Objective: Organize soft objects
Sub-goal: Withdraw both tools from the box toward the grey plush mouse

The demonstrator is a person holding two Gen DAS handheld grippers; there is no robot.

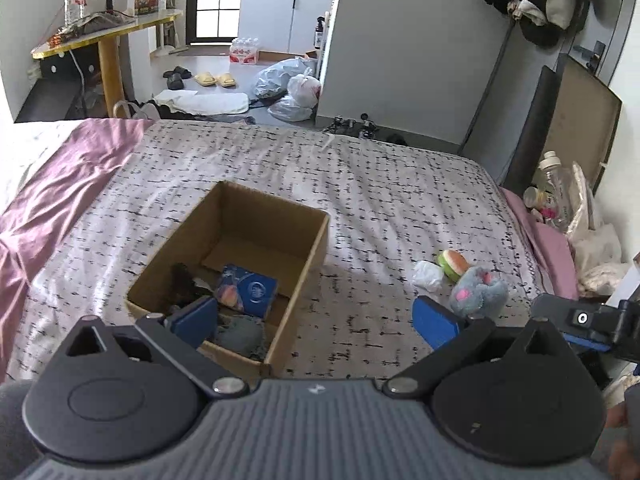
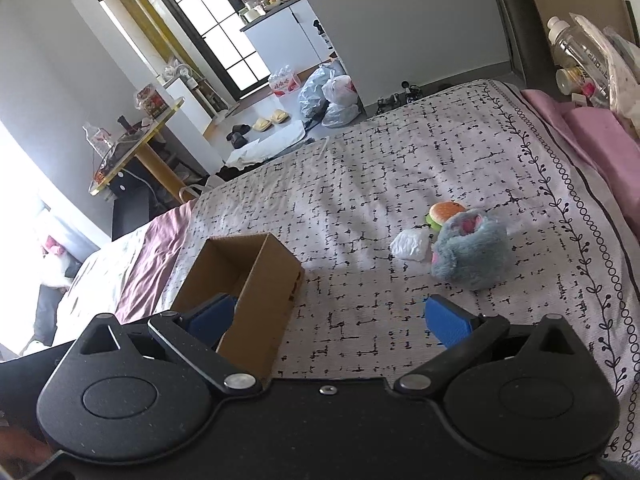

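Observation:
An open cardboard box (image 1: pixel 308 256) sits on the patterned bed cover; inside lie a blue packet (image 1: pixel 250 290), a dark item and a grey cloth. My left gripper (image 1: pixel 316 316) hovers open at the box's near right corner, nothing between its blue pads. To the right lie a grey plush mouse (image 1: pixel 478 290), a burger plush (image 1: pixel 454 262) and a white crumpled wad (image 1: pixel 428 275). In the right wrist view my right gripper (image 2: pixel 328 316) is open and empty, with the box (image 2: pixel 260 280) by its left finger and the plush mouse (image 2: pixel 470 254), burger (image 2: pixel 444 212) and white wad (image 2: pixel 410 244) ahead to the right.
A pink sheet (image 1: pixel 48 208) covers the bed's left side. Bottles and bags (image 1: pixel 560 196) crowd the bedside at right. Beyond the bed's far edge the floor holds plastic bags (image 1: pixel 288 84), slippers and a yellow-edged table (image 1: pixel 104 36).

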